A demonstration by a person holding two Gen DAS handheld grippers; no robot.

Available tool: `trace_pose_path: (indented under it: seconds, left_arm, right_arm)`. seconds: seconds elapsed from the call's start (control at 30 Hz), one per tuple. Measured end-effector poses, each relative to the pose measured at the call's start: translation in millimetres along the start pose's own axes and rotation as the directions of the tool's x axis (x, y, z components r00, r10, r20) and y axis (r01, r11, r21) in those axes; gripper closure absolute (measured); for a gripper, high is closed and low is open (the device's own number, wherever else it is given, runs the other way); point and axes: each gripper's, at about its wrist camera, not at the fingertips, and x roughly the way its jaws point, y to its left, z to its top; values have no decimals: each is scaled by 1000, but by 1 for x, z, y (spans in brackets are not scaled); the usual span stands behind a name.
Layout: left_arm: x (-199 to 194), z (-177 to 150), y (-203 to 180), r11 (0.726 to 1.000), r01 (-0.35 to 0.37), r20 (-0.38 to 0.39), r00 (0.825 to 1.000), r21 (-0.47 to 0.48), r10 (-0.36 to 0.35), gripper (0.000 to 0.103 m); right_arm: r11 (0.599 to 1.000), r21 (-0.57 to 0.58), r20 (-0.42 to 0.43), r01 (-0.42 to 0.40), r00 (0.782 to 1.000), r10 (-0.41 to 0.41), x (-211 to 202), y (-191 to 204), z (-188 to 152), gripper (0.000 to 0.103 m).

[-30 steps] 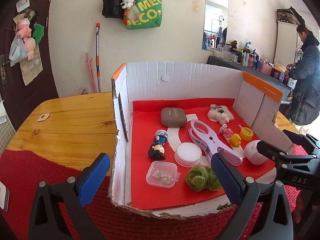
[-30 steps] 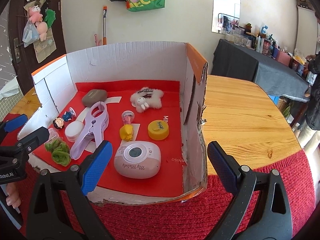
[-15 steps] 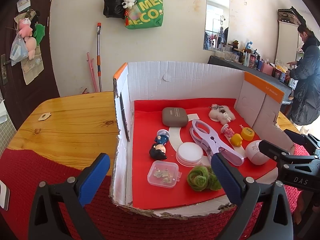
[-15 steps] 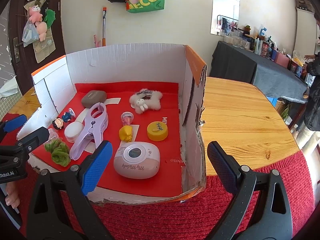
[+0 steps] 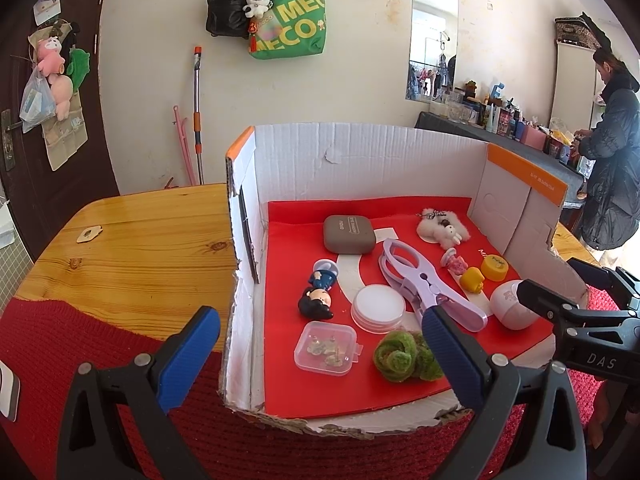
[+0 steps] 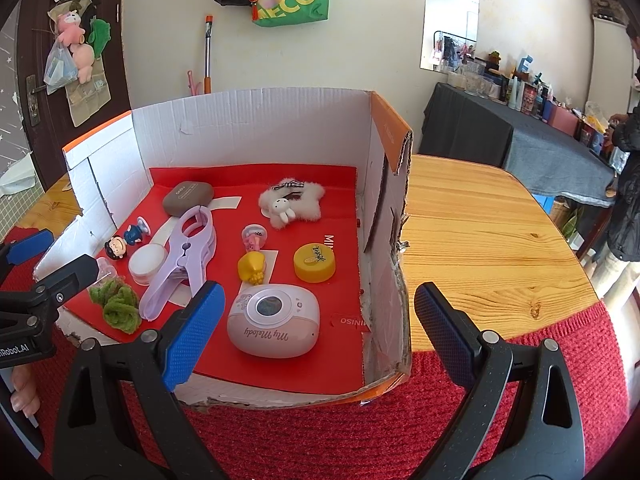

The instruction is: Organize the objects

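A lived-in home: wooden table (image 5: 132,248), green tote bag (image 5: 290,20) on wall, cluttered sideboard (image 6: 532,120).

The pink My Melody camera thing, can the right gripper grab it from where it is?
Probably yes. The right gripper is open and hovers at the box's low front edge, with the pink camera just ahead near its left finger. Nothing lies on top of it.

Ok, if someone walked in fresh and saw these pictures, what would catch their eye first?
Probably the cardboard box with its bright red floor, scattered with small things: a big lilac clip in the middle and a pink My Melody gadget at the near edge. Both sets of tongs, left and right, hang open before it.
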Motion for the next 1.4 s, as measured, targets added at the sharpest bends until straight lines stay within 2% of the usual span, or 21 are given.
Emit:
trace_pose_path:
  seconds: [0.53,0.77,1.03,1.27,1.4]
  left_arm:
    - [-1,0,0,1000,-2,3,1000,2,2,0]
    - [-13,3,-2,1000,-25,42,999,18,24,0]
    - [-34,4,5,1000,7,37,999,-3,-7,0]
    - [-59,-11,7,1000,6,10,1000,7,-6,0]
    - [-67,-25,7,1000,9,-34,999,3,-9,0]
  right_arm:
    - [1000,0,2,3,1000,-3,-1,0,-1,6]
    - [1000,-1,36,19,999,-19,-9,0,-1,6]
    - [1000,-8,42,23,999,-23,-31,-1,-2,6]
    - [1000,26,-5,-14,1000,14,-53,-3,-15,6]
    - [999,26,-48,-19,999,20,-60,0,-31,6]
